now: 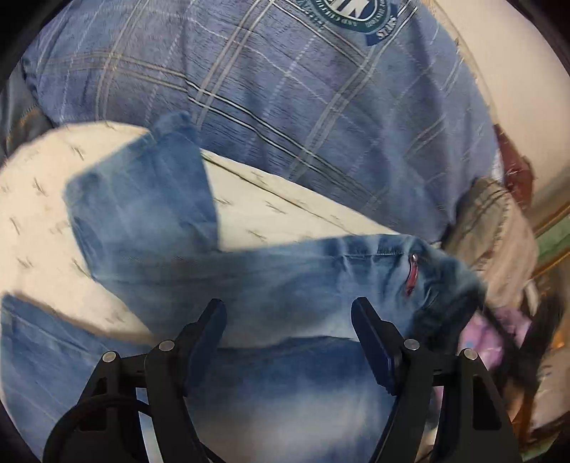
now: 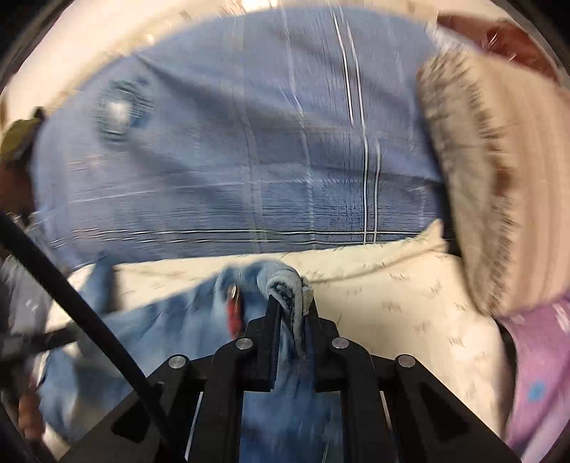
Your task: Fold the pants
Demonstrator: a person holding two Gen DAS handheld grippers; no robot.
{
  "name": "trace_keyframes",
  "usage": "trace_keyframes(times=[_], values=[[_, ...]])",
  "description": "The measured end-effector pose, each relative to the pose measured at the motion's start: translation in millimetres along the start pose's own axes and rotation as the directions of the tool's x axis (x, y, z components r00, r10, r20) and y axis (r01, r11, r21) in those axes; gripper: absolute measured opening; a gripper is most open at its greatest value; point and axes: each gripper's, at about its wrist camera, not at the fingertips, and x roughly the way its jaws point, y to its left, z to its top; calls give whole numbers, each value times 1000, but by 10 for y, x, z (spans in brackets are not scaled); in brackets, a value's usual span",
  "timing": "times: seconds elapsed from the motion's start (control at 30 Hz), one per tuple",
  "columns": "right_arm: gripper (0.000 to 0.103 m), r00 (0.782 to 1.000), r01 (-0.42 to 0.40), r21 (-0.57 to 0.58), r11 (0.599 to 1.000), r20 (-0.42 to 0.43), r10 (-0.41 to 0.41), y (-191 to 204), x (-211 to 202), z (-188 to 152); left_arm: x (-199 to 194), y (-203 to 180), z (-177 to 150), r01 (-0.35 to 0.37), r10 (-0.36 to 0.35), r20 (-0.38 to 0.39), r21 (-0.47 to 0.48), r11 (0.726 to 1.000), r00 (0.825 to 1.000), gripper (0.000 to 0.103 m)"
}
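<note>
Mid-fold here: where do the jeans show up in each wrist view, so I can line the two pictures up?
Left wrist: the jeans spread across the lower half, under the open left gripper.
Right wrist: the jeans lie lower left and centre, one bunched edge pinched in the right gripper.
Shared landmark: the red zipper tab on the denim.

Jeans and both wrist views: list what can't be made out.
- Left wrist view: the jeans run under the open left hand-held gripper and off the bottom edge.
- Right wrist view: motion blur smears the denim; the shut right hand-held gripper hides the pinched edge.
- Emblem lettering: cut off at top.
</note>
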Motion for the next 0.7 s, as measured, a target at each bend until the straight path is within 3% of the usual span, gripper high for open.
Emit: trace_keyframes(times=[0.1, 0.17, 0.3, 0.4, 0.5, 0.57, 0.63, 0.7], values=[[11, 997, -39, 42, 998, 65, 36, 47, -317, -381, 76, -101, -58, 11, -12, -37, -22, 1000, 999, 74], [11, 998, -22, 107, 994, 60, 16, -73, -356, -619, 140, -193, -87, 31, -32, -65, -25, 999, 997, 74], [11, 1000, -15, 185, 983, -4, 17, -254, -420, -1033, 260, -263, -76, 78, -87, -69, -125, 989, 994, 74], [11, 996, 12, 254, 967, -88, 11, -463, -364, -1202, 359, -378, -125, 46, -54, -71, -113, 993, 996, 73], [12, 990, -16, 351, 936, -128, 65, -709, -302, -1246, 222, -431, -295, 85, -84, 15, -157, 984, 996, 74], [12, 986, -3, 348, 937, -154, 60, -722, -279, -1262, 142, -428, -401, 64, -58, 44, -160, 985, 997, 76], [12, 984, 3, 342, 940, -167, 57, -706, -267, -1265, 249, -437, -438, -14, 16, 11, -165, 986, 1000, 73], [12, 984, 6, 341, 940, -169, 55, -703, -277, -1289, 396, -454, -453, -92, 89, -26, -137, 986, 996, 57]])
